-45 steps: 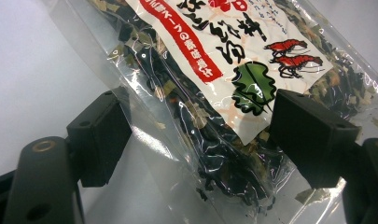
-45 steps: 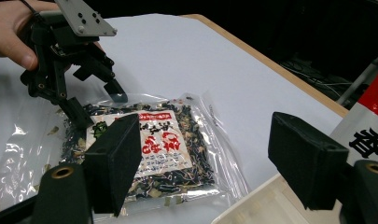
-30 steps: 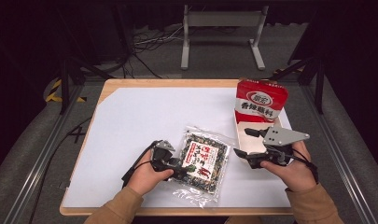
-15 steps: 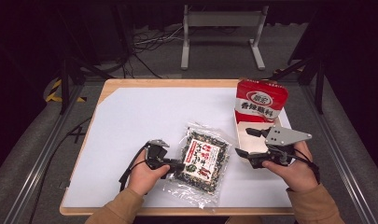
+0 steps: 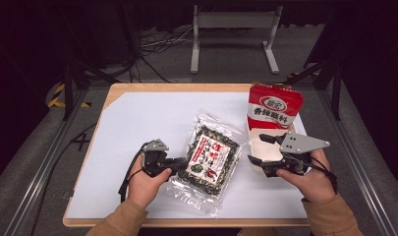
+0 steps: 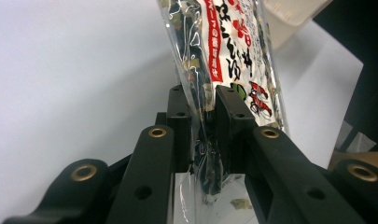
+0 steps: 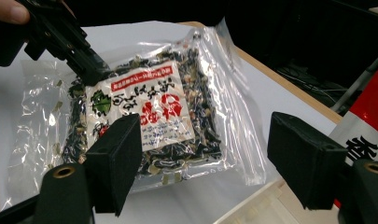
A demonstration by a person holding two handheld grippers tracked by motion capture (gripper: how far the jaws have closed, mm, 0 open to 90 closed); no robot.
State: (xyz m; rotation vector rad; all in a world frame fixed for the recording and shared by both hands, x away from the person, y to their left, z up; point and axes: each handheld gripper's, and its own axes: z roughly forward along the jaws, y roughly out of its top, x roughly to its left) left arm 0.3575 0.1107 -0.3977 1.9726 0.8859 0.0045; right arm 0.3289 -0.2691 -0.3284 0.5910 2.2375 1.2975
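Note:
A clear bag of dried dark flakes with a red-and-white label [image 5: 209, 160] lies in the middle of the white table top [image 5: 147, 123]. My left gripper [image 5: 183, 163] is shut on its left edge; its jaws have just been closing, and the film is pinched between the pads [image 6: 203, 112]. In the left gripper view the bag [image 6: 233, 46] stands up from the jaws. My right gripper [image 5: 258, 149] is held open to the right of the bag. In the right gripper view nothing is between its fingers [image 7: 210, 154], and the bag [image 7: 149, 112] lies beyond them.
A red snack bag [image 5: 275, 105] stands upright at the back right, with a white open box [image 5: 258, 135] in front of it under my right gripper. The table's wooden edge [image 5: 186, 222] runs along the front. A metal stand [image 5: 231, 34] is on the floor behind.
The left gripper has closed on the bag's left edge and risen a little, lifting that edge. The right gripper has stayed where it was.

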